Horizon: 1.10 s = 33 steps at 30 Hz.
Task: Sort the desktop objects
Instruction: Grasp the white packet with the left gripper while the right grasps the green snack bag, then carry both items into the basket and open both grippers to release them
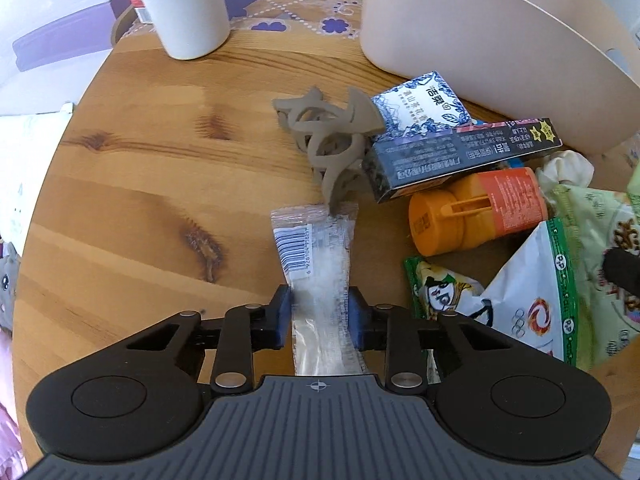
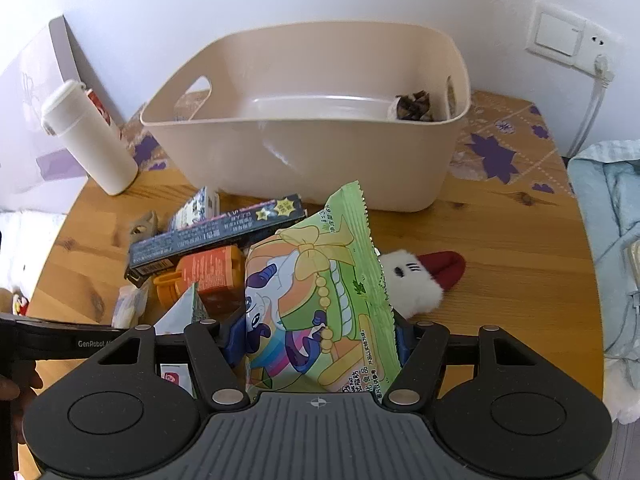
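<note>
1. "GenRobot" is printed in white on the black body of the left tool (image 2: 60, 342).
2. A barcode ending in "9" sits on the clear plastic wrapper (image 1: 316, 264).
3. "6%" shows near the top of the green cartoon snack packet (image 2: 320, 300).
4. Chinese characters cover the long dark cardboard box (image 1: 460, 156); I can't make them out.

Left of the grey hair clip (image 1: 328, 140) the table (image 1: 140, 184) lies bare up to the white bottle (image 1: 192, 8). Right of the clip, boxes, an orange bottle (image 1: 476, 212) and snack bags crowd against the beige tub (image 2: 308, 120).
</note>
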Tool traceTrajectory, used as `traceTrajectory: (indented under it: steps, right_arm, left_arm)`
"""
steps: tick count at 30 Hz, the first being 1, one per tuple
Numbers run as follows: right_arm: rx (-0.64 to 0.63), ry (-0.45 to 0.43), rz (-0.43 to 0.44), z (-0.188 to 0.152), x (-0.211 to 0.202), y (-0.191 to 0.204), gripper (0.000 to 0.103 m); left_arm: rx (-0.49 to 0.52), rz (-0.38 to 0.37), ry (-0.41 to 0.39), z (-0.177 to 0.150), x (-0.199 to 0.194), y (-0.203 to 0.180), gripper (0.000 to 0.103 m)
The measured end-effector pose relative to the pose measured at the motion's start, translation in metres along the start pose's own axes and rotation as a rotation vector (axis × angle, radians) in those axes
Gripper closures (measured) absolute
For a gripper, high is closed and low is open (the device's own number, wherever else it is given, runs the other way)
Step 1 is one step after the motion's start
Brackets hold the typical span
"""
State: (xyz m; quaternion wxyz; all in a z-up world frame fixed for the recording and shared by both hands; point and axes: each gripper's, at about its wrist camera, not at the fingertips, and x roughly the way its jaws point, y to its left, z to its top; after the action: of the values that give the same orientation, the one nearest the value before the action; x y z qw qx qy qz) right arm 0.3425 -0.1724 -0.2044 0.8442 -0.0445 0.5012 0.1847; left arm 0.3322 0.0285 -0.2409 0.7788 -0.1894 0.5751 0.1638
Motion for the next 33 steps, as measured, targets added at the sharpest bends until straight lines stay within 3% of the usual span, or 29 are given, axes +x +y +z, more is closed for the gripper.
traceTrajectory:
  steps: [13,22,33]
  right_arm:
    - [0.014,-0.077,0.007,0.004,-0.038,-0.011,0.041]
    - [0.013,-0.154,-0.011,0.018,-0.064,-0.017,0.041]
    - [0.028,-0.272,-0.024,0.043,-0.092,-0.031,0.041]
  left_arm:
    - [-0.079,0.006,-0.068,-0.010,-0.038,0.017,0.075]
    - [-0.097,-0.025,-0.169,0.000,-0.079,0.013,0.075]
    - [-0.019,-0.031,-0.324,0.026,-0.133,-0.021,0.075]
